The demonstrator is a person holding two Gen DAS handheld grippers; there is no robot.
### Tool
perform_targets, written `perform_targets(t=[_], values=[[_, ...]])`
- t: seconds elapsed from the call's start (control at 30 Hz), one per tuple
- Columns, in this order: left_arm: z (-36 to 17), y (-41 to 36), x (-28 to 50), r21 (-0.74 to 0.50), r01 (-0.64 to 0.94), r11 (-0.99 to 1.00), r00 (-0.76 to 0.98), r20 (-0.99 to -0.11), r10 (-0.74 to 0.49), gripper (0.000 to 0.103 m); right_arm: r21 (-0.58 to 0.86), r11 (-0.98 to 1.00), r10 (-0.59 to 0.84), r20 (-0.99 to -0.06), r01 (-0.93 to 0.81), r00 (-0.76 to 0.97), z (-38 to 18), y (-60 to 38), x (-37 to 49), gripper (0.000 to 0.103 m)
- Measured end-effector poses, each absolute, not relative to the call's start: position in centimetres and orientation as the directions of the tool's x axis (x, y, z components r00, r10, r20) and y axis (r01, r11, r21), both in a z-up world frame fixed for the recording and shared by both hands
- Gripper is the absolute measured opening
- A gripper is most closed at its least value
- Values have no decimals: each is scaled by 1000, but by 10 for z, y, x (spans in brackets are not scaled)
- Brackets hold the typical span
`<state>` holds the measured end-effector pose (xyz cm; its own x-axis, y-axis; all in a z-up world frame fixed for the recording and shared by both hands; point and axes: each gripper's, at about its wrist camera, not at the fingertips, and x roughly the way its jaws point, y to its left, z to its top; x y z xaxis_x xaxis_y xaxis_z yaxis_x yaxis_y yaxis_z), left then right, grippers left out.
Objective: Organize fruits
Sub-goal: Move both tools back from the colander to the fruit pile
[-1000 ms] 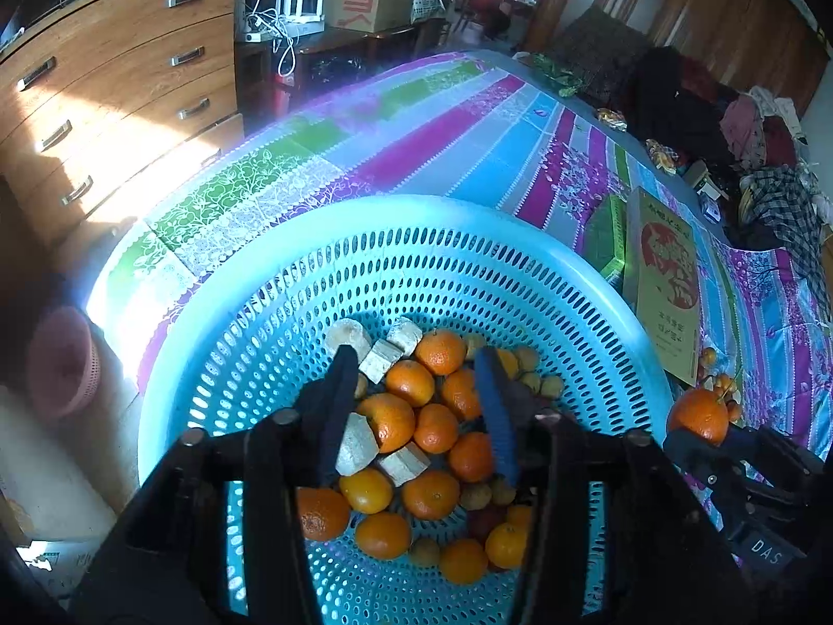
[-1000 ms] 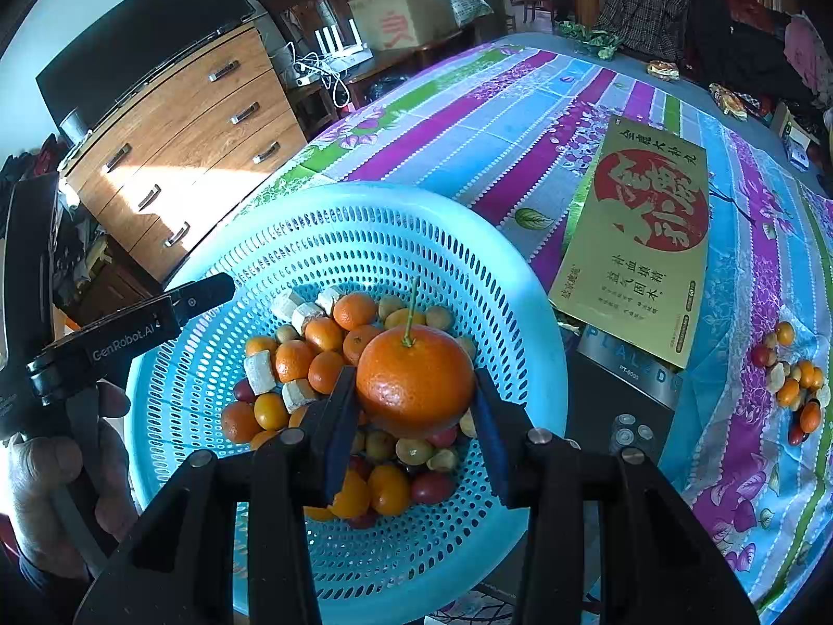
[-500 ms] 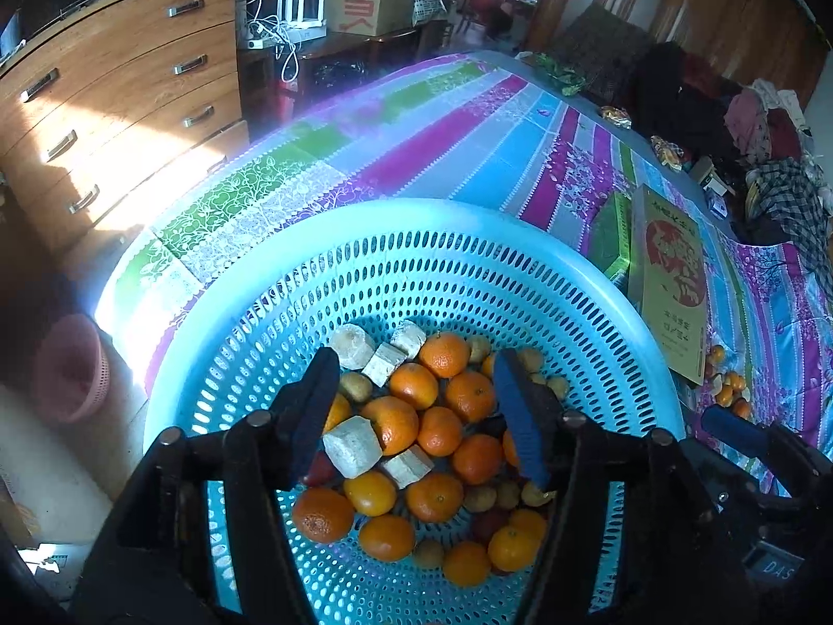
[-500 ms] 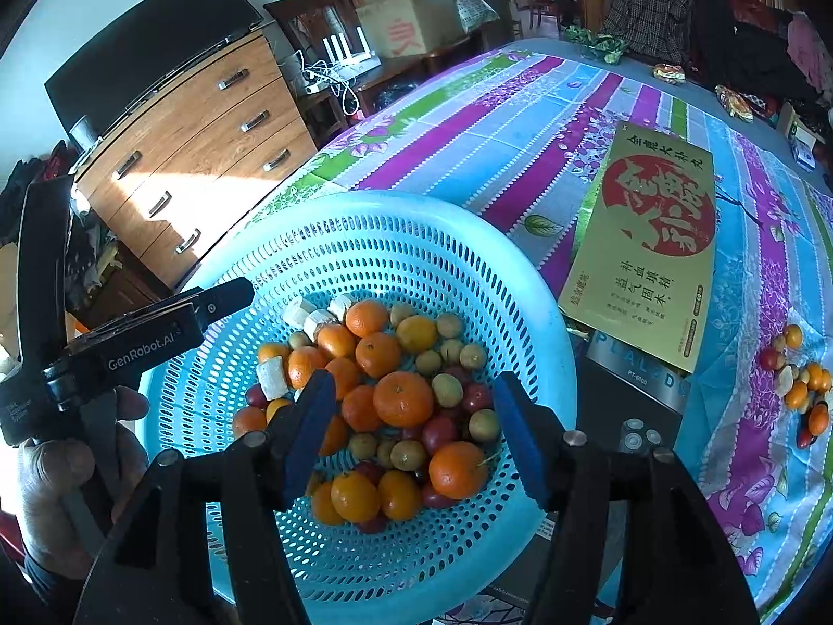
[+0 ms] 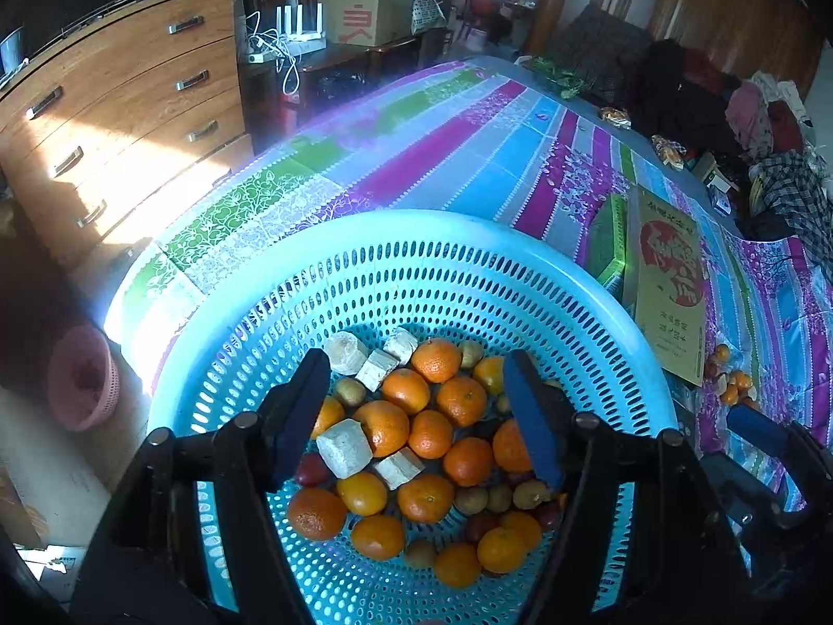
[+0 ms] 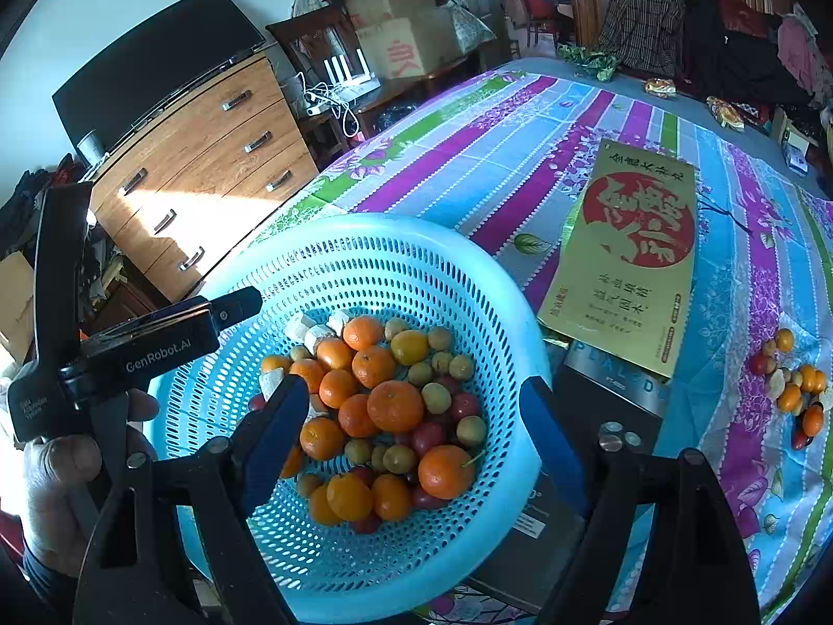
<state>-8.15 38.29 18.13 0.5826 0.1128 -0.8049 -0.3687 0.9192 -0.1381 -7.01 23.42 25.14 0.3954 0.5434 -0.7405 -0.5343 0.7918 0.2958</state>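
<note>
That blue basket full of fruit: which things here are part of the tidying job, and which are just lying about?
Part of the job:
- blue basket
- fruit in the basket
- loose fruit pile on the tablecloth
- left gripper, right gripper, both empty with jaws opening

Just lying about:
- gold box
- wooden dresser
- cardboard boxes

I see a big round blue basket [image 6: 500, 312] full of holes, sitting at the near left corner of the striped table. Inside it lies a pile of fruits [image 6: 385, 406]: orange ones, small green-yellow ones, dark red ones and white chunks. A few more loose fruits [image 6: 791, 385] lie by the table's right edge.
</note>
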Motion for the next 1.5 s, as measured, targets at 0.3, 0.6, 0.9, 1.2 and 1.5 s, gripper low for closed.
perform_targets(t=[0.3,0.6,0.9,1.2,1.5], values=[[195,355,-81,-145,-336,930,611,-785,99,71,274,809,531,-719,-520,448,263,207,-78,89],[208,315,-74,-148,-267,952,637,-768,59,73,268,850,494,-705,-453,510,271,155,-75,90],[215,242,-52,-142,-122,982,650,-759,-29,78,276,909,413,-697,-313,586,268,66,-67,92],[218,148,-22,-149,55,987,641,-753,-150,78,229,964,263,-716,-139,647,247,-50,-77,92],[167,50,14,-165,252,954,526,-804,-278,79,251,968,205,-756,-14,622,197,-141,-85,92]])
